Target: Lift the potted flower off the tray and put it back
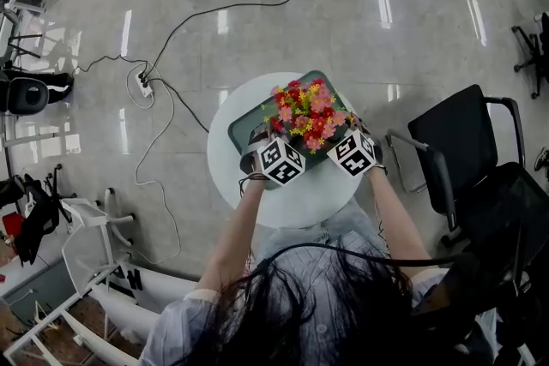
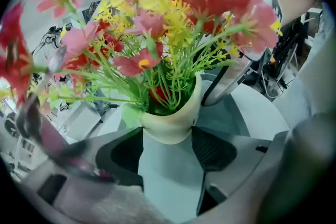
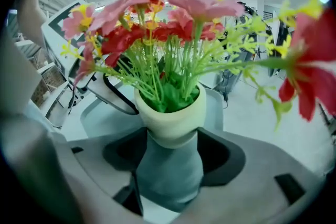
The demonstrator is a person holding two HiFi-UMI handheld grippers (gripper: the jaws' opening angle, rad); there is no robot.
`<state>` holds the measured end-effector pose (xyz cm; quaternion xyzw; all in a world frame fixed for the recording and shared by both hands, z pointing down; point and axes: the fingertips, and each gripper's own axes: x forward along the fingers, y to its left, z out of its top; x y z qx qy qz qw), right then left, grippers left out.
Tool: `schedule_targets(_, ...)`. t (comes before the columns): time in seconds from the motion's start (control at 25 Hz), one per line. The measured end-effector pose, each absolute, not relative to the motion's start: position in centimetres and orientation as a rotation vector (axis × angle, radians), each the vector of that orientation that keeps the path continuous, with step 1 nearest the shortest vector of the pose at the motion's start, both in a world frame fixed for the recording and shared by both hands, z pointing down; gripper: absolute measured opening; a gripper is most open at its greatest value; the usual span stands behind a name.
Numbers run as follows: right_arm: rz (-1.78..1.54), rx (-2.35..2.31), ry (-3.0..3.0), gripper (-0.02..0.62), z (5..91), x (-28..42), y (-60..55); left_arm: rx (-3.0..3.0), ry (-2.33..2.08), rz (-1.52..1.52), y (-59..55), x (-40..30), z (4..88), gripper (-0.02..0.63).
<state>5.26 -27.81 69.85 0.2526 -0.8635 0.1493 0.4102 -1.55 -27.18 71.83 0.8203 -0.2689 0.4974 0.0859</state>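
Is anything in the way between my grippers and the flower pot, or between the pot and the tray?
Nothing visible. The left gripper and right gripper each have the cream pot of red, pink and yellow flowers directly between their jaws, and only the green tray shows under it.

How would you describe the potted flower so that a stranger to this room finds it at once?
Look at the round white table; a green tray lies on it. The potted flower is over that tray, between the left gripper and right gripper: a cream pot full of red, pink and yellow blossoms, the only colourful thing there.
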Motion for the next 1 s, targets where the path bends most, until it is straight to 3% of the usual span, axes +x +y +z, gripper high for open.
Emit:
schedule_targets(0.6, 0.504, 0.843, -2.230, 0.295, 67.2, 6.3, -27.6, 2.428, -0.886, 1.367, -25.4, -3.2, 70.7, 0.282)
schedule_targets(1.0, 0.642, 1.021, -2.318, 0.291, 62.4, 7.6, -23.4, 2.471, -1.013, 1.046, -22.1, -3.5, 64.6, 0.282)
